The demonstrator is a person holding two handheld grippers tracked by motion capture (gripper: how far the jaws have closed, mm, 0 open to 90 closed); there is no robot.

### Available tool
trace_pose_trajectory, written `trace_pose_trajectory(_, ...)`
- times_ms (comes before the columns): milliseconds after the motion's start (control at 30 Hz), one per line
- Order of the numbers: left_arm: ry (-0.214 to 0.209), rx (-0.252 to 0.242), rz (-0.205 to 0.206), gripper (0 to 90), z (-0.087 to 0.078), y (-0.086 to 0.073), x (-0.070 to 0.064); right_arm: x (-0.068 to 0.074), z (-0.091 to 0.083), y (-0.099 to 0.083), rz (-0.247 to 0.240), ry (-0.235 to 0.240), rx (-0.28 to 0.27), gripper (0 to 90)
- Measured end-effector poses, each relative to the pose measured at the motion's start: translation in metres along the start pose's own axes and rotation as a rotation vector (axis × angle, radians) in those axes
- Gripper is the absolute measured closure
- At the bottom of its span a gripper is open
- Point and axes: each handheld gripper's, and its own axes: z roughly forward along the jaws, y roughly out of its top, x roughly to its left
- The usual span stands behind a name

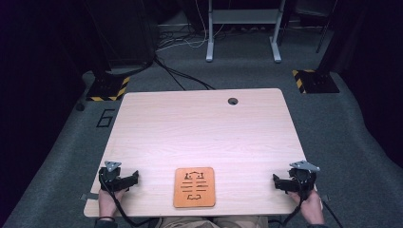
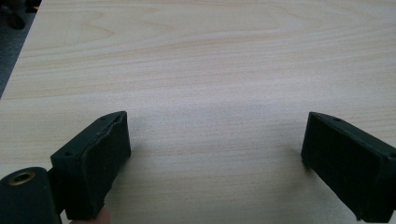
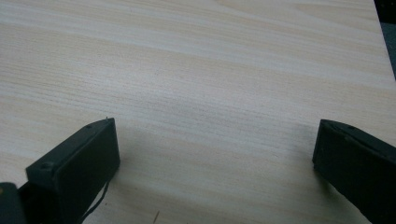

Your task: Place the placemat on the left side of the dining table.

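Note:
An orange wooden board [image 1: 194, 186] with dark cut-out marks lies flat at the front middle of the light wood table [image 1: 199, 128]. My left gripper [image 1: 127, 179] rests near the table's front left corner, held by a hand. Its own view has the left gripper [image 2: 215, 140] open, jaws wide apart over bare wood. My right gripper [image 1: 280, 183] sits near the front right corner in the other hand. In its own view the right gripper [image 3: 215, 144] is open too, with nothing between the jaws. Both grippers stand well apart from the board.
A round cable hole [image 1: 232, 101] is in the table's far edge. Beyond the table, on grey carpet, stand a white frame [image 1: 242, 28], loose cables [image 1: 180, 71] and two yellow-and-black striped bases [image 1: 108, 89] [image 1: 314, 80].

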Motion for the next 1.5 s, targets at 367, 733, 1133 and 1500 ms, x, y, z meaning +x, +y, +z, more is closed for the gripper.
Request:
trace_pose_trajectory(367,-0.007,0.009,0.004,4.4,0.002,0.002,-0.002,0.001,0.000,0.000,0.015,-0.008,0.003,0.0)
trace_pose_trajectory(733,-0.012,0.011,0.009,4.3,0.002,0.002,-0.002,0.003,-0.001,0.004,-0.005,0.040,0.021,0.0)
trace_pose_trajectory(1133,-0.019,0.013,0.014,4.3,0.002,0.002,-0.002,0.025,-0.017,0.010,-0.023,0.086,-0.003,0.0)
trace_pose_trajectory(1500,-0.019,0.014,0.014,4.4,0.002,0.002,-0.002,0.050,-0.020,0.021,-0.053,0.154,-0.022,0.0)
